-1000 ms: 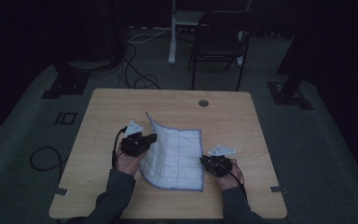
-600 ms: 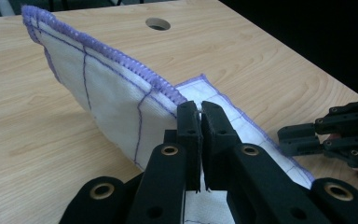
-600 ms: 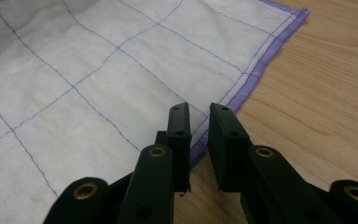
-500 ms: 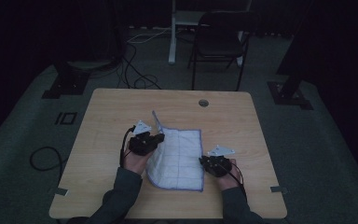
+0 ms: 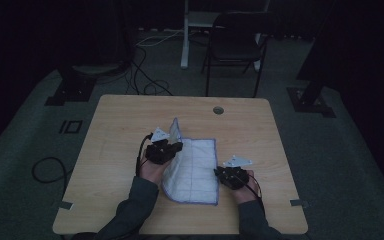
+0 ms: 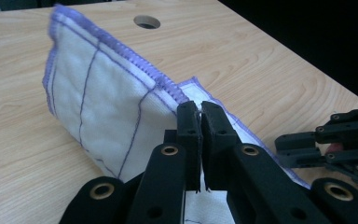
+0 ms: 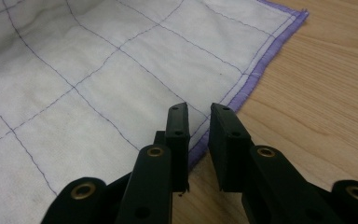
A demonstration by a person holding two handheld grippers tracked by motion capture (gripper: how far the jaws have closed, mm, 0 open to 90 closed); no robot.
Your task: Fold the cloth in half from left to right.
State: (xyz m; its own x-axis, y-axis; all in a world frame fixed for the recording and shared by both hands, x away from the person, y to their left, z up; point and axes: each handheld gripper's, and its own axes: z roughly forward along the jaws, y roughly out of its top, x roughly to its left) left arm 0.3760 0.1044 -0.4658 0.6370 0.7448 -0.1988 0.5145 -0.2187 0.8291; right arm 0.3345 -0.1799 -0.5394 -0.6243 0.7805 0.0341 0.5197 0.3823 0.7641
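Cloth (image 5: 192, 170), white with purple edges, is spread on the table (image 5: 115, 125) near the person's side. Its left edge is pinched and lifted up by the left gripper (image 6: 200, 116), whose jaws are squeezed together on it. The right gripper (image 7: 198, 123) is held just above the cloth's right edge, jaws a little apart, with nothing pinched.

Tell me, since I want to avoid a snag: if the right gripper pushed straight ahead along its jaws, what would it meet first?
Probably the purple-stitched hem of the white checked cloth: the right gripper stands slightly open right over that edge on the wooden table.
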